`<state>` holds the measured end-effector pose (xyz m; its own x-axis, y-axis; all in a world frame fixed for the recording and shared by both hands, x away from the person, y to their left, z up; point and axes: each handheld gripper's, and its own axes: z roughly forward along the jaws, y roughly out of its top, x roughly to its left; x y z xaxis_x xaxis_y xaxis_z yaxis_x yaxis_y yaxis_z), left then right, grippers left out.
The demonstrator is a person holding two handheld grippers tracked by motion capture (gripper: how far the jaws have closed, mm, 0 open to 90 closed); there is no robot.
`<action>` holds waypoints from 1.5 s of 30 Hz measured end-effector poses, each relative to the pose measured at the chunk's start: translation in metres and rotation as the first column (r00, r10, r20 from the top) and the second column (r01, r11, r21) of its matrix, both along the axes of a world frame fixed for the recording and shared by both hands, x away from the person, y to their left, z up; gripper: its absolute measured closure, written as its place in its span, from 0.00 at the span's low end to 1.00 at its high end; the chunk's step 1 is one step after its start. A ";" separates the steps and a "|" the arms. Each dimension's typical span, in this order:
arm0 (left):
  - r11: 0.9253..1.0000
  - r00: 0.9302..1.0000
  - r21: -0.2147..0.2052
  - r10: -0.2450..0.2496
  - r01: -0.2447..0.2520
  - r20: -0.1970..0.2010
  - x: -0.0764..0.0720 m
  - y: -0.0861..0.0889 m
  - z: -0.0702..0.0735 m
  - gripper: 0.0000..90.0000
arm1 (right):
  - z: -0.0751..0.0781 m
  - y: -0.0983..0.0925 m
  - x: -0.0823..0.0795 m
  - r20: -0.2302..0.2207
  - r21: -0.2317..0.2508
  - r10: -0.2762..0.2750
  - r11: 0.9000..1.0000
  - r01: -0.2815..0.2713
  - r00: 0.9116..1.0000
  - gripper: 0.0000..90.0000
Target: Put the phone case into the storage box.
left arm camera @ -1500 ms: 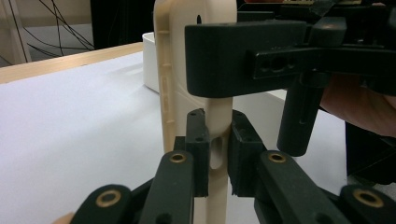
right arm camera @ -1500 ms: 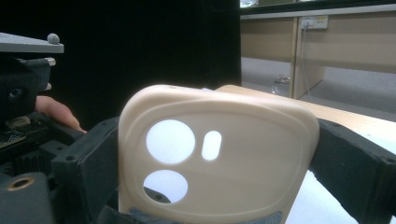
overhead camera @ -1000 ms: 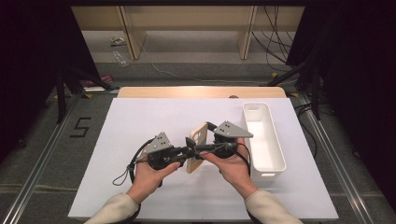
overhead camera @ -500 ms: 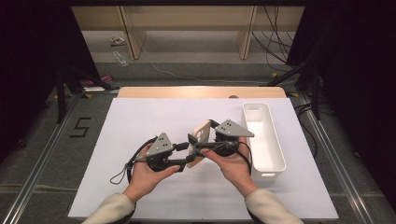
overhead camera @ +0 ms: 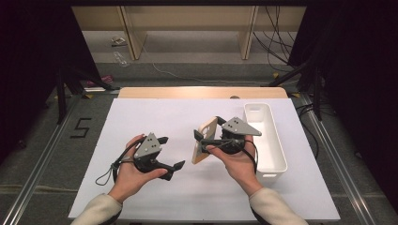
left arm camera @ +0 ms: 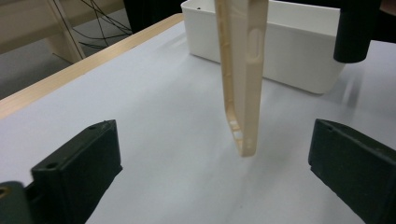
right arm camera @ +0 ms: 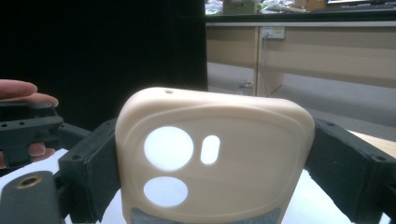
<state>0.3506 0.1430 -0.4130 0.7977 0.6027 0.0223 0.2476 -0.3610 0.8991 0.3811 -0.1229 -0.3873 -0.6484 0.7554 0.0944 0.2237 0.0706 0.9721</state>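
Observation:
A cream phone case (overhead camera: pixel 206 138) with round camera cutouts stands on edge, lifted above the white table. My right gripper (overhead camera: pixel 201 142) is shut on it, one jaw against each long side, as the right gripper view shows for the case (right arm camera: pixel 215 154). My left gripper (overhead camera: pixel 171 152) sits a short way to the left of the case; its jaws have just been opening and stand wide with nothing between them. In the left gripper view the case (left arm camera: pixel 243 79) hangs edge-on beyond the jaws, apart from both.
A long white bin (overhead camera: pixel 265 136) stands just right of my right hand, also seen behind the case as a white bin (left arm camera: pixel 289 51). The white table sheet (overhead camera: pixel 155 117) stretches left and forward. A wooden table edge (overhead camera: pixel 202 92) runs along the back.
My left gripper has opened, let go of the case and drawn away to the left. The right gripper still holds the case in much the same place.

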 end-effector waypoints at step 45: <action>0.994 0.994 -0.014 0.108 -0.108 0.003 0.001 0.035 -0.008 0.00 | 0.023 -0.034 0.008 0.060 0.001 -0.109 0.994 0.110 0.992 0.13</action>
<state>0.3515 0.1777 -0.4209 0.7277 0.6857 0.0167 0.2810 -0.3202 0.9047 0.3889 -0.1568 -0.3647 -0.5662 0.8224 0.0563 0.1720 0.0510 0.9838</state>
